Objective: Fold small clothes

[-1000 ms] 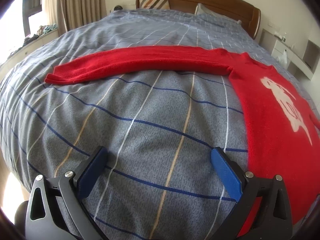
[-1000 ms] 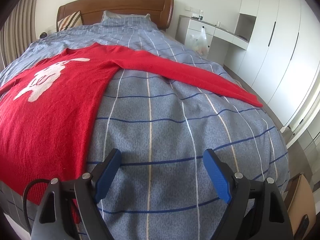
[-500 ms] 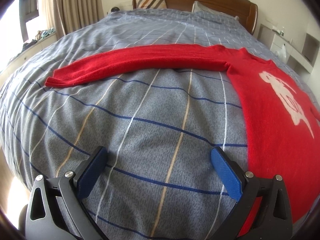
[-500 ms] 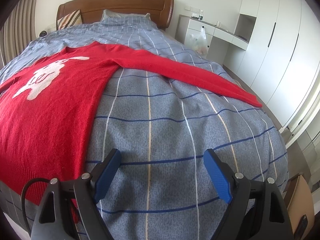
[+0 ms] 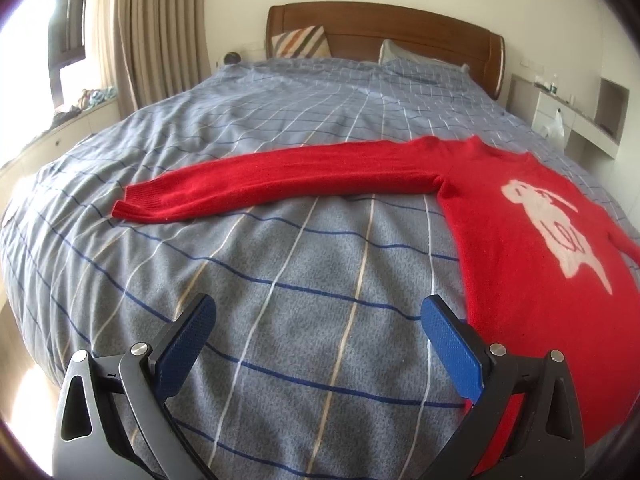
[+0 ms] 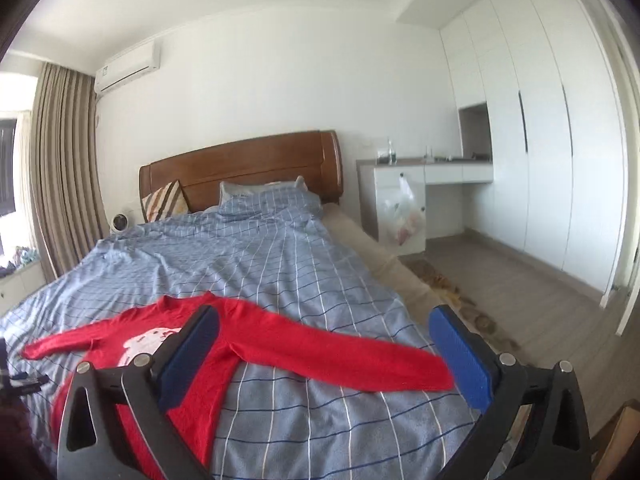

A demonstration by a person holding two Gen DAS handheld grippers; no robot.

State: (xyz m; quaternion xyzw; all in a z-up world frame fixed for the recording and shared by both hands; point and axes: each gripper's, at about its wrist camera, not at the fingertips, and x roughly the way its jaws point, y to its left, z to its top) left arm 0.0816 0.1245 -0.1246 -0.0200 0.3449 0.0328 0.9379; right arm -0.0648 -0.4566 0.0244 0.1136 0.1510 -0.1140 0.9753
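A red sweater (image 5: 520, 248) with a white animal print lies flat on the blue checked bedspread (image 5: 304, 264), sleeves spread out to both sides. In the left wrist view its left sleeve (image 5: 280, 184) reaches across the bed. My left gripper (image 5: 316, 316) hovers open over bare bedspread, just left of the sweater's body. In the right wrist view the sweater (image 6: 192, 364) sits low and farther off. My right gripper (image 6: 324, 330) is raised well above the bed, jaws opening wide with nothing between them; the right sleeve (image 6: 340, 356) lies below it.
A wooden headboard (image 6: 248, 168) with pillows (image 6: 260, 200) stands at the far end. A white desk (image 6: 424, 184) and wardrobe (image 6: 532, 140) line the right wall, with floor and a rug (image 6: 452, 292) beside the bed. Curtains (image 5: 156, 36) hang at left.
The right gripper has risen sharply and tilted upward, so the room now fills its view, and its jaws have spread wider. The left gripper has tilted up slightly and stayed in place.
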